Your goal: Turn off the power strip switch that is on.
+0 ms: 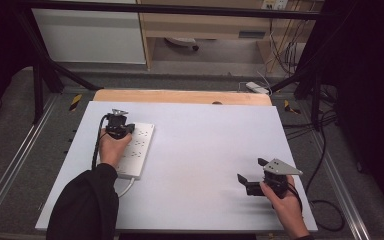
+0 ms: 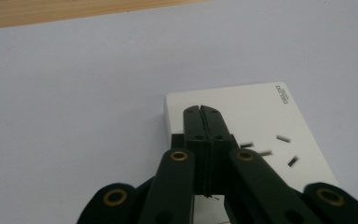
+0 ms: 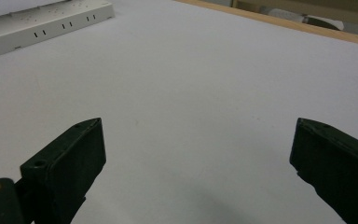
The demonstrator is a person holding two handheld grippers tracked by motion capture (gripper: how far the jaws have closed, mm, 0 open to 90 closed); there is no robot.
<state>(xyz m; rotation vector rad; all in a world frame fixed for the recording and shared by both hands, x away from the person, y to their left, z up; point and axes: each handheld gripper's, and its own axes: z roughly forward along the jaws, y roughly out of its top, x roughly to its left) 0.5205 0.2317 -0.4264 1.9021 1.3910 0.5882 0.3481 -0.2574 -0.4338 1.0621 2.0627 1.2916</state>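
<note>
A white power strip (image 1: 139,150) lies on the left part of the white tabletop (image 1: 205,150), its long side running away from me. My left gripper (image 1: 121,128) is held over the strip's far end. In the left gripper view its jaws are pressed together with nothing between them, tips (image 2: 201,110) just above the strip's (image 2: 261,121) far corner near a set of socket slots (image 2: 270,149). My right gripper (image 1: 251,170) rests low at the table's front right, jaws wide apart over bare surface. The right gripper (image 3: 198,135) view has the strip (image 3: 42,23) far off at upper left.
The strip's white cable (image 1: 126,187) runs off toward the front edge. A wooden strip (image 1: 180,96) borders the table's far side. Black frame bars, a wooden shelf unit (image 1: 205,25) and loose floor cables (image 1: 325,150) at the right surround the table.
</note>
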